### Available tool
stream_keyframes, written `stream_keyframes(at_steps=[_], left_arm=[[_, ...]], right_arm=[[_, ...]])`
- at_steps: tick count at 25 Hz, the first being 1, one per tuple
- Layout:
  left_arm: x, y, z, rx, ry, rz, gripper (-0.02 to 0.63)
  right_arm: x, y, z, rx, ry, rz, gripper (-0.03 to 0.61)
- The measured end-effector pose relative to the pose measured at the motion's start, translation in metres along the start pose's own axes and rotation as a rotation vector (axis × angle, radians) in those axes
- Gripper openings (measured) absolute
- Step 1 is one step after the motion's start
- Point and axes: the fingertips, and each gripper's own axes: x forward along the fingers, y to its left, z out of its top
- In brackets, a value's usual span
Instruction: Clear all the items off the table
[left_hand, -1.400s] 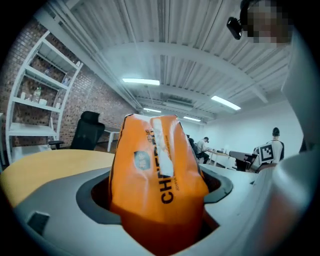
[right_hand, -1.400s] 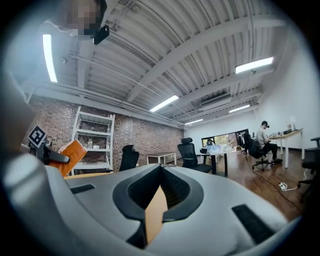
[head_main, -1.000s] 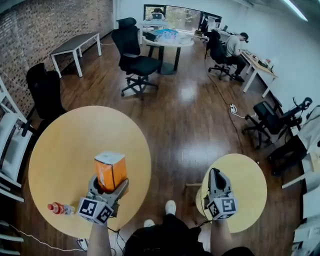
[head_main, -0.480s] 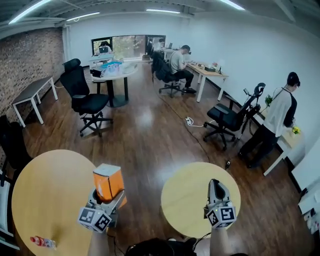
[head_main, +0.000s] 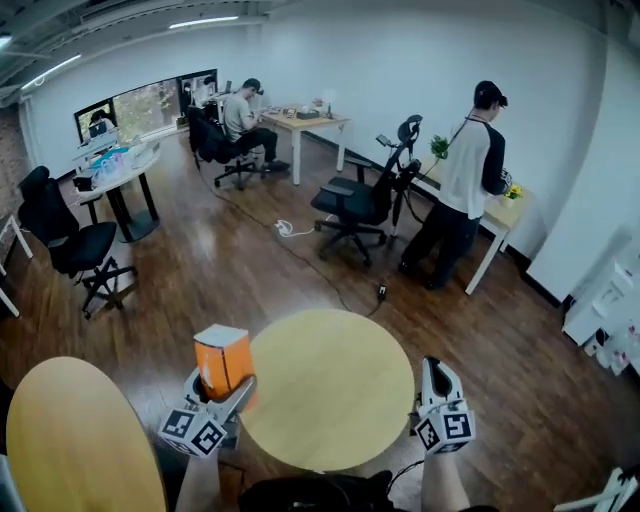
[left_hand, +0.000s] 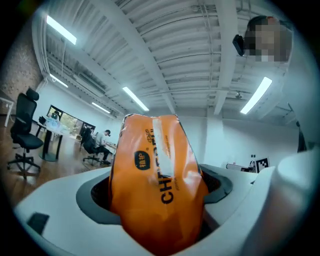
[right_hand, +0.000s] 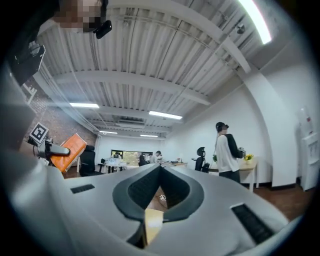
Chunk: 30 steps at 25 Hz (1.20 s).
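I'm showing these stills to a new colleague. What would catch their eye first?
The orange carton stands out first, clamped upright in the left gripper at the lower left of the head view, by the left edge of a round wooden table. Next comes the right gripper, jaws shut on nothing, at the table's right edge. Farther back on the right, a person stands at a desk.

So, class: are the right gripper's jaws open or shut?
Shut: in the right gripper view, the right gripper has its jaw tips meeting, with nothing between them.
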Motion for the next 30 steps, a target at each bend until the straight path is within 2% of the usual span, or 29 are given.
stream_keyframes(at_steps=[4,9,15,21,24,28,30], left_arm=[[0.059,-0.040,-0.025,-0.010,0.070,-0.142,0.451],[0.107,-0.082,-0.048,0.000,0.147,-0.289,0.451],[0.142,-0.133,-0.094,-0.018,0.272,-0.403,0.451],[0.156,-0.160,-0.154,0.042,0.459,-0.467,0.451],[0.152,-0.167,-0.198,0.048,0.554,-0.481,0.451],[0.148,-0.176,-0.250,0.080,0.698,-0.463,0.451],[0.139,-0.181,-0.275,0.089,0.771,-0.480,0.452]], right_arm=[[-0.039,-0.060,-0.005,0.037,-0.009,-0.169,0.005],[-0.068,-0.075,-0.002,0.032,-0.014,-0.263,0.005],[-0.123,-0.107,-0.006,0.027,0.007,-0.403,0.005],[-0.164,-0.116,-0.017,0.038,0.084,-0.502,0.005],[-0.176,-0.113,-0.035,0.071,0.109,-0.521,0.005],[-0.169,-0.104,-0.071,0.113,0.200,-0.465,0.005],[-0.166,-0.095,-0.089,0.147,0.230,-0.432,0.005]])
